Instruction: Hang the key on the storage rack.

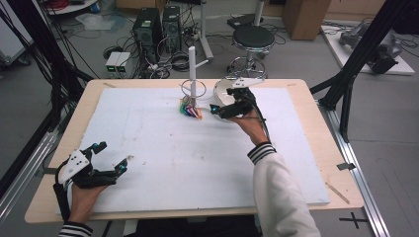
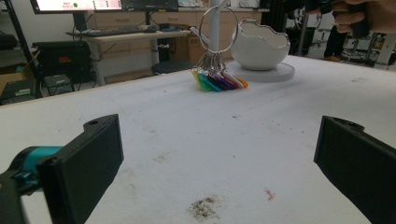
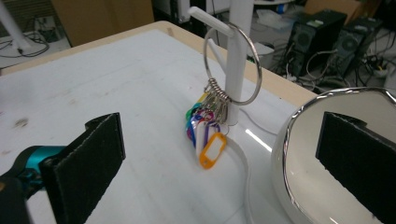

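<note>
White foam covers the table — the key ring (image 3: 232, 65) already hangs on the stand's peg (image 3: 211, 22); my right gripper (image 1: 223, 109) gapes empty, left gripper (image 1: 109, 157) idles open.

A white foam sheet (image 1: 163, 163) is laid over the wooden table (image 1: 330, 148); near its far edge, a white peg stand (image 1: 192, 69) and white bowl (image 1: 222, 91) are set.

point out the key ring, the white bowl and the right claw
key ring (image 3: 232, 65), right gripper view, metal hoop's left arc
white bowl (image 2: 259, 49), left gripper view, outer wall
right claw (image 1: 217, 109), high view, between fingertips
</note>
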Demonstrator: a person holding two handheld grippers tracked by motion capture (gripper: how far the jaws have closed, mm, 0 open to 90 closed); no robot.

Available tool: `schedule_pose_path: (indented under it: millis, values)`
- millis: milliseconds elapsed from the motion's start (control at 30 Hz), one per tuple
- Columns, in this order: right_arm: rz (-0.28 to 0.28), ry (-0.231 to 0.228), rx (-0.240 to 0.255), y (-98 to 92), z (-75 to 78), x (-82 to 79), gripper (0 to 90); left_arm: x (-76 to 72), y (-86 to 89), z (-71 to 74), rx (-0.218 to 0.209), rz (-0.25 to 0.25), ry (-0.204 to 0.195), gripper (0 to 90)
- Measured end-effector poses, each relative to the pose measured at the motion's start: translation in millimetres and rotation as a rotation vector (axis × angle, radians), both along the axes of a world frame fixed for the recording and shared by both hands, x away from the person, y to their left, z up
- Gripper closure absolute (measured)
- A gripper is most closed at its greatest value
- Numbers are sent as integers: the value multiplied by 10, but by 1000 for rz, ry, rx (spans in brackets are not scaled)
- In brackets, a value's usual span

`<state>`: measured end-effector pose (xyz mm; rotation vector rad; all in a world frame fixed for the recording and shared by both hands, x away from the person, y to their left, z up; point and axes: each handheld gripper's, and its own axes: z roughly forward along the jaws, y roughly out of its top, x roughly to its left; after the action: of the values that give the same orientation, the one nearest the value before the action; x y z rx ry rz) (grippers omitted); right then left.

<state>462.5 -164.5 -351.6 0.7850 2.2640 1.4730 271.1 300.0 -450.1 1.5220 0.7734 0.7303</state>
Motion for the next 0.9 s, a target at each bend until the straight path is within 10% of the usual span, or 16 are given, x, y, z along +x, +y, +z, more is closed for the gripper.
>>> schedule_pose_path:
  millis: [367, 900]
  values:
    - [0, -97, 65, -751, -105, -666, 8, -11, -3, -3, 1, 1, -9, 18]
    - [-33, -149, 161, -1370, -764, -1259, 8, -17, 6, -5, -7, 3, -17, 18]
